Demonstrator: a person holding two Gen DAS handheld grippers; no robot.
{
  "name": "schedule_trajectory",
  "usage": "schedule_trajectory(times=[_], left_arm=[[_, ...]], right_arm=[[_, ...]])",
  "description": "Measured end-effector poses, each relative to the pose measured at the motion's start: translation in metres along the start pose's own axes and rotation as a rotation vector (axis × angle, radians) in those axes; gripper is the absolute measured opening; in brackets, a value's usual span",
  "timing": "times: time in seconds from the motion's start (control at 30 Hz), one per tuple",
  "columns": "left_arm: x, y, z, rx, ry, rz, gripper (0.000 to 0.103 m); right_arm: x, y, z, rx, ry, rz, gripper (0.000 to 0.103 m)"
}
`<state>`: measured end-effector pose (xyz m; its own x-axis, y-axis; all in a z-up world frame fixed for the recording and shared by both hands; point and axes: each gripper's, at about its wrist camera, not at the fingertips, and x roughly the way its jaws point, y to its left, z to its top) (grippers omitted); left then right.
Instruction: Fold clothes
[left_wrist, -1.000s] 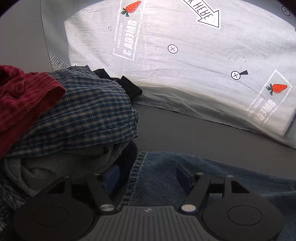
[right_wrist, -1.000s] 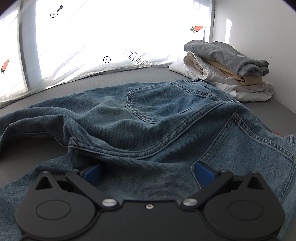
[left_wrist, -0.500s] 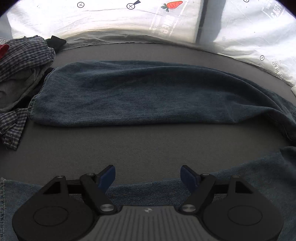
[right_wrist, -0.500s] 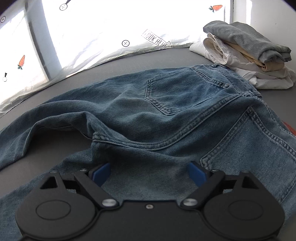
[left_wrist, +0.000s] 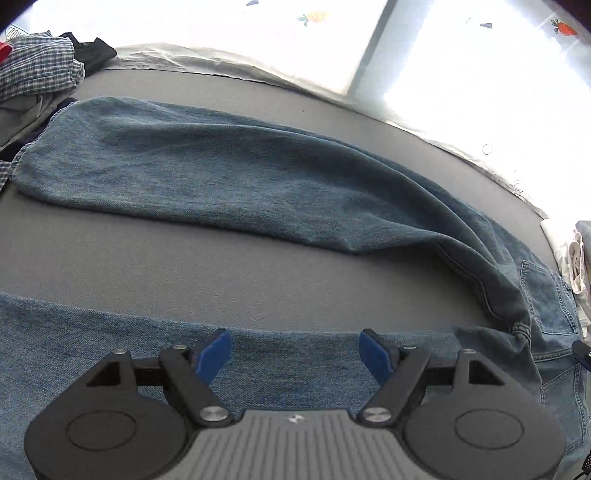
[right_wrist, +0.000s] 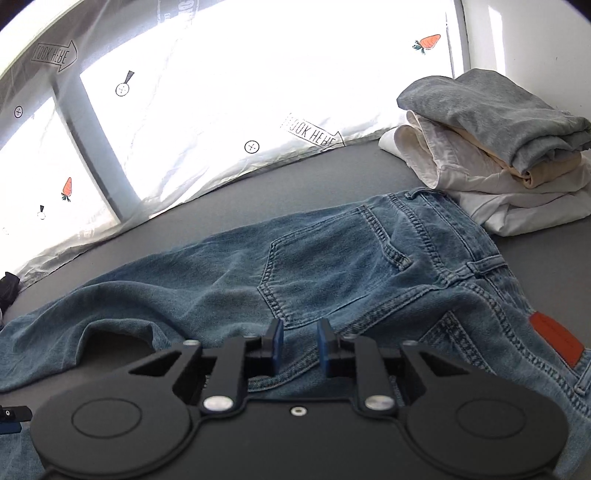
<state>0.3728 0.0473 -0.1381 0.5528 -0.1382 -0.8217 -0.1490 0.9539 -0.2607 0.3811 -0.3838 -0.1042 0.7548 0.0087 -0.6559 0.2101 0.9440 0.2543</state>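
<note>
Blue jeans (right_wrist: 332, 251) lie spread on the grey surface (left_wrist: 184, 266), back pockets up. Their far leg (left_wrist: 221, 177) stretches to the left. The near leg (left_wrist: 110, 332) runs under my left gripper (left_wrist: 293, 354). That gripper is open, its jaws easing slightly inward, and its blue pads (left_wrist: 214, 354) hover over the near leg's upper edge without pinching it. My right gripper (right_wrist: 300, 343) is at the seat of the jeans. Its jaws are closing, now narrow, with a ridge of denim pinched between the pads (right_wrist: 275, 343). The fabric beside it arches up off the surface.
A stack of folded clothes (right_wrist: 498, 147), grey on cream and white, sits at the back right by the wall. A heap of unfolded garments (left_wrist: 33, 70), among them a checked shirt, lies at the far left. A white printed sheet (right_wrist: 221, 92) hangs along the back.
My left gripper swung from the heap of garments to above the near jeans leg. My right gripper went from wide open to nearly closed on the seat denim and rose a little.
</note>
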Motion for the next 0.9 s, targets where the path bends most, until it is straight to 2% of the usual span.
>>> schedule_trajectory(times=[0.07,0.2,0.27,0.33,0.4,0.43,0.53,0.57,0.63,0.7,0.77,0.8,0.87,0.9], left_arm=[[0.005,-0.015,0.017,0.010,-0.027,-0.021,0.068],[0.027,-0.056,0.050,0.061,-0.061,-0.062,0.063],[0.044,-0.077,0.068,0.091,-0.059,-0.068,0.063],[0.056,-0.095,0.079,0.121,-0.051,-0.070,0.063],[0.071,-0.110,0.083,0.172,-0.030,-0.077,0.063],[0.078,-0.117,0.085,0.199,-0.018,-0.082,0.063],[0.103,-0.127,0.074,0.264,0.051,-0.055,0.063],[0.111,-0.126,0.067,0.277,0.081,-0.042,0.063],[0.113,-0.128,0.049,0.353,0.060,-0.028,0.066],[0.110,-0.133,0.032,0.481,0.056,0.002,0.065],[0.107,-0.130,0.025,0.495,0.057,0.006,0.067],[0.106,-0.128,0.022,0.490,0.057,0.004,0.067],[0.105,-0.125,0.020,0.478,0.054,0.003,0.067],[0.105,-0.126,0.019,0.480,0.053,0.006,0.067]], right_arm=[[0.017,0.012,0.010,-0.018,0.009,0.047,0.021],[0.066,0.061,0.022,-0.096,0.049,0.220,0.021],[0.091,0.079,0.017,-0.094,0.107,0.294,0.021],[0.112,0.100,0.002,-0.135,0.197,0.317,0.021],[0.118,0.118,-0.024,-0.232,0.276,0.327,0.021],[0.108,0.123,-0.036,-0.277,0.209,0.325,0.022],[0.090,0.124,-0.055,-0.327,0.230,0.387,0.022],[0.084,0.119,-0.058,-0.307,0.238,0.388,0.022],[0.075,0.104,-0.055,-0.243,0.238,0.378,0.021],[0.065,0.087,-0.045,-0.186,0.195,0.321,0.021],[0.056,0.063,-0.030,-0.108,0.135,0.239,0.023],[0.054,0.050,-0.022,-0.068,0.103,0.192,0.026],[0.055,0.022,-0.002,0.005,0.036,0.076,0.040],[0.059,0.009,0.008,0.003,0.012,0.012,0.047]])
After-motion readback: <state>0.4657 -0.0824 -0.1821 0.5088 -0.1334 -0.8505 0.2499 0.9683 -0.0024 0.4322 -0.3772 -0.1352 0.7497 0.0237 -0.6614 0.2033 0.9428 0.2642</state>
